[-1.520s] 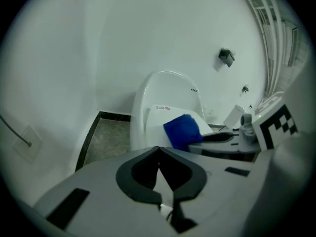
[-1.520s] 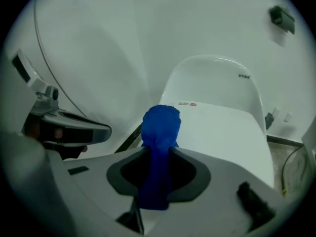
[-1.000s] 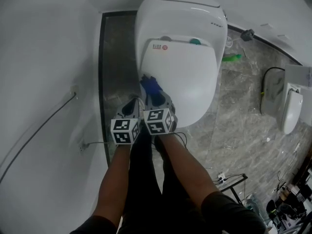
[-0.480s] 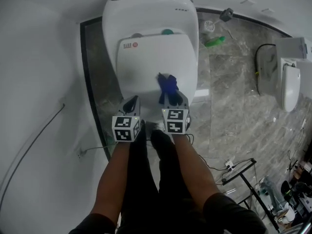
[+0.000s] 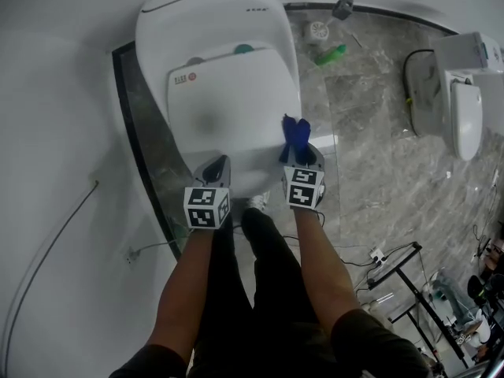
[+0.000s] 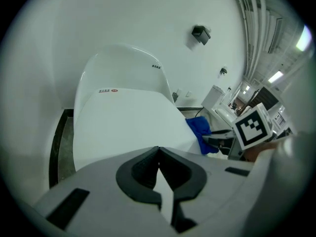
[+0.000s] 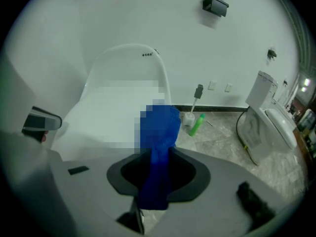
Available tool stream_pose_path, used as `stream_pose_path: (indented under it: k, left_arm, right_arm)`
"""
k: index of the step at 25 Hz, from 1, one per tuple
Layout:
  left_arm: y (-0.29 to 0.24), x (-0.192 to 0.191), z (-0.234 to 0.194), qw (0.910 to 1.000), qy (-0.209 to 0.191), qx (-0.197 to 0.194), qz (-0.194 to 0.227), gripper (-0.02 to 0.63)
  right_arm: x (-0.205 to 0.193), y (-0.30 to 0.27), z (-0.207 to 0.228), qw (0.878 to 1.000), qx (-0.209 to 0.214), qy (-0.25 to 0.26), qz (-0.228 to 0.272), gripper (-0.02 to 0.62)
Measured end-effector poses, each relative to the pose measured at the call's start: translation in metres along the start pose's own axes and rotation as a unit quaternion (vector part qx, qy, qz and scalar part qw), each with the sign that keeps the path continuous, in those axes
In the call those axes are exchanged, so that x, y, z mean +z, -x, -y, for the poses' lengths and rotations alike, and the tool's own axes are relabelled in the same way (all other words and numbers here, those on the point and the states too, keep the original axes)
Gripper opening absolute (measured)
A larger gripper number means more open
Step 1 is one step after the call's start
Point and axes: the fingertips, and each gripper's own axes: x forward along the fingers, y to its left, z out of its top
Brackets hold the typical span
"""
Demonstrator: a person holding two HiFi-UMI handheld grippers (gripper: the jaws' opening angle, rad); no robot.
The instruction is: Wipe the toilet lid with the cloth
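The white toilet lid lies closed, also seen in the left gripper view and the right gripper view. A blue cloth is held by my right gripper, which is shut on it at the lid's right front edge. The cloth sticks out forward between the jaws and shows too in the left gripper view. My left gripper is shut with nothing in it, over the lid's front left edge.
A green bottle and a toilet brush holder stand on the marble floor right of the toilet. A second white toilet stands at the far right. A dark floor strip and white wall lie left.
My right gripper has carried the blue cloth from the lid's left front across to its right edge. The left gripper has shifted right along the front edge and stays shut.
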Motion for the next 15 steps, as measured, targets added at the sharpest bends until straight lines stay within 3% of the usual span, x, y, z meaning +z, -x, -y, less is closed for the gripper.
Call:
stream_pose_path:
  k: [8, 15]
  left_arm:
    - [0.009, -0.009, -0.012, 0.9998, 0.015, 0.015, 0.004, 0.011]
    - [0.038, -0.024, -0.034, 0.998, 0.047, 0.038, 0.021, 0.011]
  right_arm:
    - [0.003, 0.005, 0.007, 1.0, -0.014, 0.018, 0.011, 0.095]
    - [0.017, 0.048, -0.077, 0.994, 0.078, 0.054, 0.048, 0.095]
